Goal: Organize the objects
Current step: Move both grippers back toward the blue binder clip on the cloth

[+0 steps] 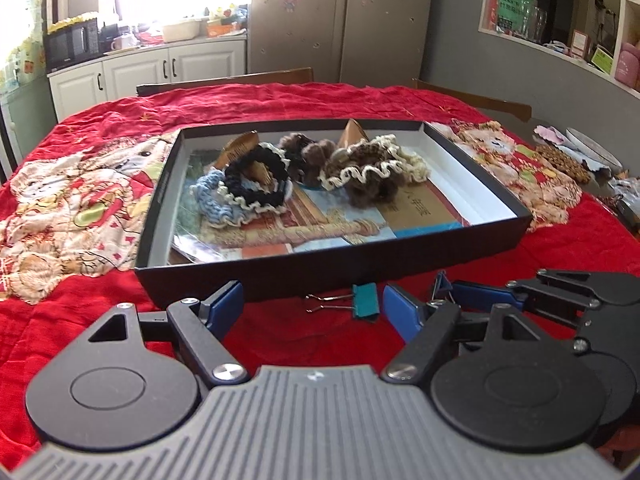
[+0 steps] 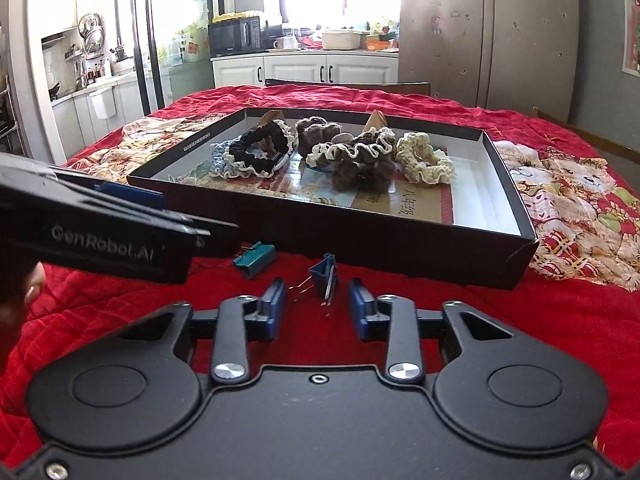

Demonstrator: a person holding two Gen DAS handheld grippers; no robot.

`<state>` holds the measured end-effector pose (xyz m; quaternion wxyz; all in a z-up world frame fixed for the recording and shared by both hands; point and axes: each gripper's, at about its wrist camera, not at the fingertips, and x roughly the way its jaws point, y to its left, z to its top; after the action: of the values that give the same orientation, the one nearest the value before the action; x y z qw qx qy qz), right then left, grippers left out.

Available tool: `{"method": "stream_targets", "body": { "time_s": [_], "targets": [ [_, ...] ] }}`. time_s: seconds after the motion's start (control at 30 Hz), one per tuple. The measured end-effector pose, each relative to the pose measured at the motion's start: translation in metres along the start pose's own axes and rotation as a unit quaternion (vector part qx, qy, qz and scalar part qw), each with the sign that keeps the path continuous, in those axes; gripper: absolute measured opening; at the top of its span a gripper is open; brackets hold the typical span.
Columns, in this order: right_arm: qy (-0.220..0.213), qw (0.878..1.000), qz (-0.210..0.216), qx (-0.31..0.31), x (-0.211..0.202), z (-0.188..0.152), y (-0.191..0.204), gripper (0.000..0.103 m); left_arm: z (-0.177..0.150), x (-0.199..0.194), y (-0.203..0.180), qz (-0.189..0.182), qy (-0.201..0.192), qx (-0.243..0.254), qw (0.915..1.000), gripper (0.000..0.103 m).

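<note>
The left gripper (image 1: 313,308) hangs low over the red quilt (image 1: 100,320) with its blue pads (image 1: 228,300) spread wide, nothing between them. Just past its tips, at about 1 o'clock, a teal binder clip (image 1: 365,300) lies on its side, its wire handles pointing to 9 o'clock. The right gripper (image 2: 318,310) has its pads (image 2: 274,308) partly drawn in with a clear gap; a blue binder clip (image 2: 323,276) stands just ahead of the tips at 12 o'clock, its handles trailing back into the gap, apart from both pads. In the right wrist view the teal clip sits at 10 o'clock from the blue one, near it but not touching.

Behind both clips lies a shallow black box (image 1: 248,284) with pale inner walls. It holds printed sheets and a cluster of crocheted scrunchies: a black one with a cream edge (image 1: 256,178), a light blue one (image 1: 218,200) beneath it, a brown one with a cream frill (image 1: 362,174), and a cream one (image 2: 424,156) at 3 o'clock from that.

The quilt, with patches of cartoon bears, covers the whole table. Beyond stand white cabinets (image 2: 304,68), a microwave (image 2: 234,36) and a bright window.

The left gripper's body blocks the lower left of the right wrist view; a fingertip shows at the frame edge. Items at the far right of the left wrist view are too blurred to name.
</note>
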<state>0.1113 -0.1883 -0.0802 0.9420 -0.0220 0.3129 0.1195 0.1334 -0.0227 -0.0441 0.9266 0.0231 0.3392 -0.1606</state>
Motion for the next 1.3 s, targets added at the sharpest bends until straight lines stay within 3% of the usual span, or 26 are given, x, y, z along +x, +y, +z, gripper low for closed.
{"method": "stream_targets", "body": {
  "time_s": [0.07,0.4,0.93,1.3],
  "targets": [
    [-0.001,1.0,-0.004,-0.002,-0.001,-0.001,-0.001,0.023,-0.001,0.003,-0.001,-0.003,0.004,0.001,1.0,0.085],
    [-0.003,1.0,-0.018,-0.003,-0.009,-0.006,-0.007,0.022,-0.006,0.016,-0.008,-0.017,0.019,0.003,0.9997,0.084],
    [-0.012,1.0,-0.016,0.014,-0.019,-0.012,-0.02,0.022,-0.008,0.023,-0.013,0.004,0.017,-0.024,0.9996,0.053],
    [-0.012,1.0,-0.014,0.01,-0.018,-0.011,-0.018,0.022,-0.009,0.022,-0.014,0.008,0.016,-0.03,0.9994,0.049]
  ]
}}
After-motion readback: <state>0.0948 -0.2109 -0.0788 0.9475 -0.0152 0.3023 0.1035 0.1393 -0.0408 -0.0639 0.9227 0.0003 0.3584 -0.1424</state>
